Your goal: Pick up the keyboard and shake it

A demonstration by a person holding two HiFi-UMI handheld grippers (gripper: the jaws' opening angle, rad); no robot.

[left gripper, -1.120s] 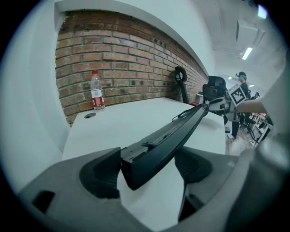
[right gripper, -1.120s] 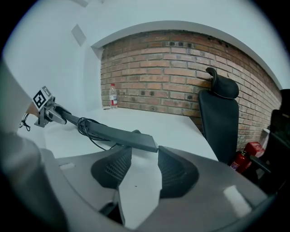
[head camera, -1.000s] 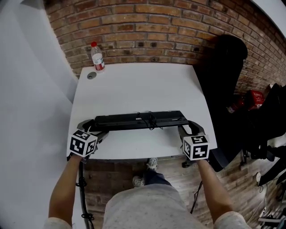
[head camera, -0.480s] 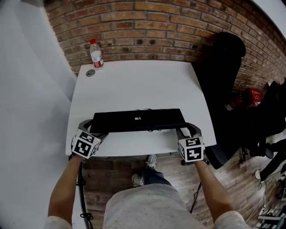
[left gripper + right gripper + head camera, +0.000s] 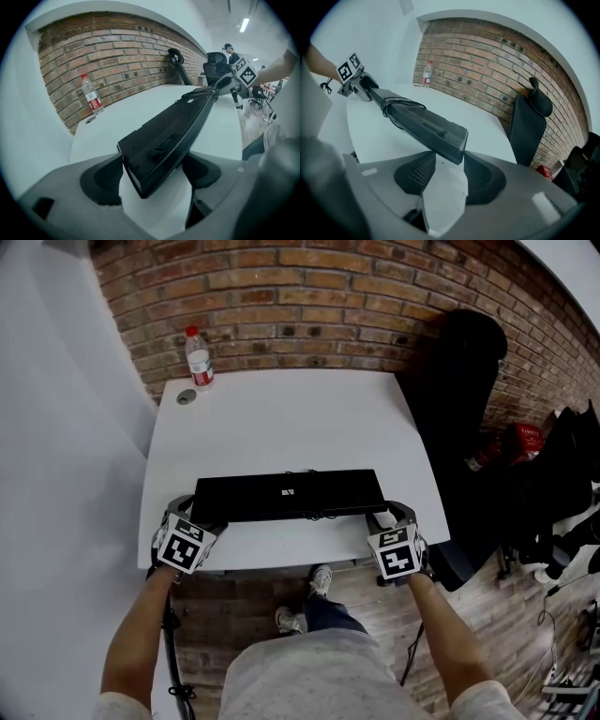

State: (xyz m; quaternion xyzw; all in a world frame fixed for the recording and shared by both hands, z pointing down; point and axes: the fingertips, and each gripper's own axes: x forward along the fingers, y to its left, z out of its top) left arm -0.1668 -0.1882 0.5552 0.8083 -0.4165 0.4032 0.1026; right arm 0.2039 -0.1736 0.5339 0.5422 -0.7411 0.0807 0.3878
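The black keyboard (image 5: 289,494) is held by its two ends over the front of the white table (image 5: 281,418), underside up and roughly level. My left gripper (image 5: 194,514) has the left end between its pads, which still touch it, and its jaws are opening. In the left gripper view that end (image 5: 173,131) sits tilted between the jaws of the left gripper (image 5: 154,171). My right gripper (image 5: 388,515) is shut on the right end. In the right gripper view, that end (image 5: 422,124) sits between both pads of the right gripper (image 5: 450,168). The keyboard's cable (image 5: 393,105) lies looped on it.
A water bottle (image 5: 198,358) and a small cap (image 5: 187,397) stand at the table's far left corner by the brick wall. A black chair (image 5: 459,409) stands close to the table's right edge, with bags and a red object (image 5: 520,442) on the floor beyond.
The keyboard has turned from nearly edge-on to flat with its underside up. It has come slightly nearer to the front edge, and both grippers have drawn back with it.
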